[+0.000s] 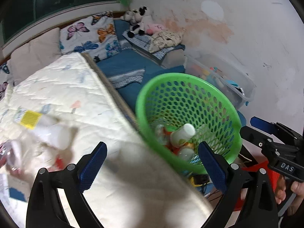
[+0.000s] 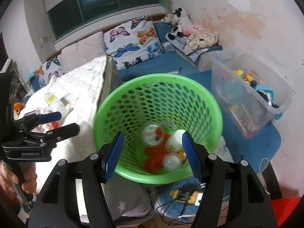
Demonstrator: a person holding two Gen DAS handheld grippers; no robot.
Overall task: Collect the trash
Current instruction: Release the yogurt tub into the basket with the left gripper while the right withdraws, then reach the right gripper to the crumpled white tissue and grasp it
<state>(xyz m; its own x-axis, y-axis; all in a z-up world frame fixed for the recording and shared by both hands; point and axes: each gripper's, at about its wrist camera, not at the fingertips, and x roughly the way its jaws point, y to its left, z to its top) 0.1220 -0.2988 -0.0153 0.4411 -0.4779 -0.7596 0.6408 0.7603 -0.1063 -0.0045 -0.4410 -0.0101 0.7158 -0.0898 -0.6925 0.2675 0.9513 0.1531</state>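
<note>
Both grippers empty, trash remains on bed and in basket.
Green basket point(image 2: 157, 114) sits centre frame, mouth tilted toward camera, quilt point(image 2: 79, 87) crowding its left, clear toy bin point(image 2: 252, 95) right; right gripper point(image 2: 152, 152) and left gripper point(image 1: 152, 169) stand apart; bottle point(image 1: 51, 131) lies blurred at left.

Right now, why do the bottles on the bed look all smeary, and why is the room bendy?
Left wrist view: the bottles on the quilt are smeared by motion blur, while the green basket stays fairly sharp. Right wrist view: the fisheye lens bows the window frame and darkens the corners; the white bottles in the basket look soft.
</note>
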